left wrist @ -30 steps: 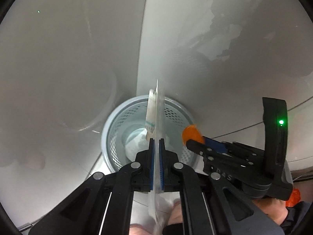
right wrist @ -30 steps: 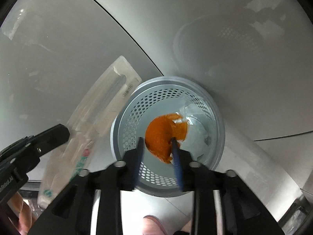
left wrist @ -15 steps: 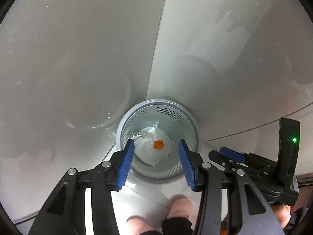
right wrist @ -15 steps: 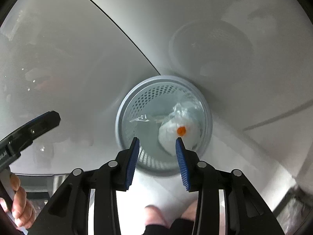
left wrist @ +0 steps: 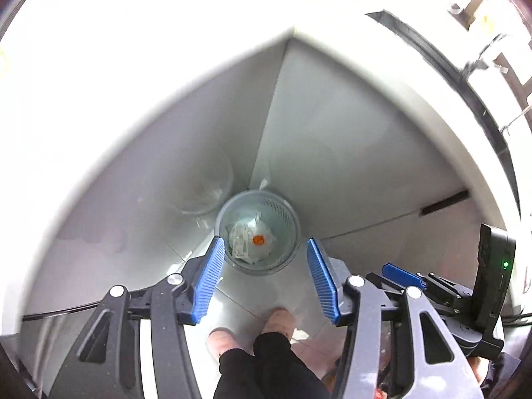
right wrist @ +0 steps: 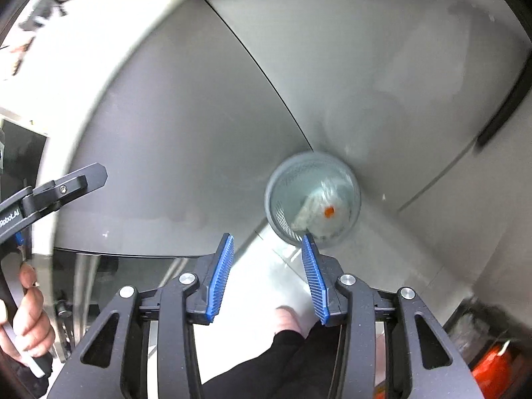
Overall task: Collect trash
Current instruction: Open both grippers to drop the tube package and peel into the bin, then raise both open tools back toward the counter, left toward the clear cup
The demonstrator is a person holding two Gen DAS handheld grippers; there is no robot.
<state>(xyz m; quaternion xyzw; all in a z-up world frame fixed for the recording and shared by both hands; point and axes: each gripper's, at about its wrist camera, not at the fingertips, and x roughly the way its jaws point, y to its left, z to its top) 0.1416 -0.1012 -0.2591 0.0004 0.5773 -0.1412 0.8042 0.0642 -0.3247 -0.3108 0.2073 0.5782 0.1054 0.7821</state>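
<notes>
A pale blue mesh waste basket (left wrist: 292, 229) stands on the floor in a white wall corner, far below both grippers; it also shows in the right wrist view (right wrist: 276, 183). Inside lie a clear plastic package (left wrist: 240, 241), white wrapping and a small orange piece (left wrist: 258, 239), the orange piece also seen from the right (right wrist: 329, 211). My left gripper (left wrist: 262, 242) is open and empty, high above the basket. My right gripper (right wrist: 267, 239) is open and empty, above and left of the basket.
The person's feet (left wrist: 276, 319) and dark trousers stand on the pale tiled floor just before the basket. The right gripper's body (left wrist: 449, 296) is at the lower right of the left view. An orange object (right wrist: 492, 369) sits at the lower right.
Both grippers opened and dropped the plastic package and the orange piece into the basket, then rose well away from it.
</notes>
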